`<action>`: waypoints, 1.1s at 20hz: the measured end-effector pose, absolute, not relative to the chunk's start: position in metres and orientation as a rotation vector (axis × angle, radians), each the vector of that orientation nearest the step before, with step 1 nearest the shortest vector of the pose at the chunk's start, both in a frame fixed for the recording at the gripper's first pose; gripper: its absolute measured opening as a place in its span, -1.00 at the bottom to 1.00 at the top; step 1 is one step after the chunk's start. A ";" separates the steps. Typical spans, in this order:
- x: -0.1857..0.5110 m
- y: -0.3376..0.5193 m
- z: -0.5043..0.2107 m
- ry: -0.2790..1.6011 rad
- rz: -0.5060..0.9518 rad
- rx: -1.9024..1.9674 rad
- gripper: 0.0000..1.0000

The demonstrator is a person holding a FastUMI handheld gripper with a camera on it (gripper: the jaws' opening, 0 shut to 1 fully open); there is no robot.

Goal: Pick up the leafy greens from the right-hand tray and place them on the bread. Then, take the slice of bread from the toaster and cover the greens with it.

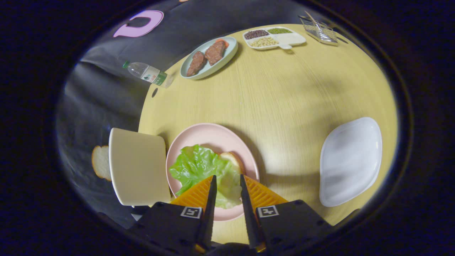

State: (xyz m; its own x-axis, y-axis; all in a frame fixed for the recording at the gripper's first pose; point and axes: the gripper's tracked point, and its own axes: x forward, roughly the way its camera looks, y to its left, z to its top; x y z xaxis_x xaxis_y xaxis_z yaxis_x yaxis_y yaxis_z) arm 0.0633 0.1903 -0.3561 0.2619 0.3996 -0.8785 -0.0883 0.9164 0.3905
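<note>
The leafy greens (pixel 199 167) lie spread over a slice of bread (pixel 233 159) on the pink plate (pixel 213 133); only the bread's edge shows past the leaves. My gripper (pixel 227 177) hovers over the near side of the greens, open, with the leaf visible in the narrow gap between its fingers. Left of the plate stands the cream toaster (pixel 138 167), and a slice of bread (pixel 100 162) sticks out of its far side. The white right-hand tray (pixel 350 160) sits to the right of the fingers with nothing in it.
Across the round wooden table (pixel 284 96) are a pale green plate (pixel 231 49) with two brown patties, a white divided dish (pixel 293 38) of beans and a wire rack (pixel 320 30). A plastic bottle (pixel 147 73) lies off the table's left edge.
</note>
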 end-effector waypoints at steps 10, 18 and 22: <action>0.088 0.199 -0.254 1.026 0.320 0.283 1.00; 0.061 0.287 -0.171 0.927 0.495 0.179 1.00; 0.045 0.351 -0.161 0.907 0.545 0.176 1.00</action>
State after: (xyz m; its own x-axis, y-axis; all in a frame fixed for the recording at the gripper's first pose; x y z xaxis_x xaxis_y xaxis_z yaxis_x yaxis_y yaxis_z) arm 0.0448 0.3508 -0.1609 0.4922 0.5185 -0.6992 -0.3740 0.8513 0.3680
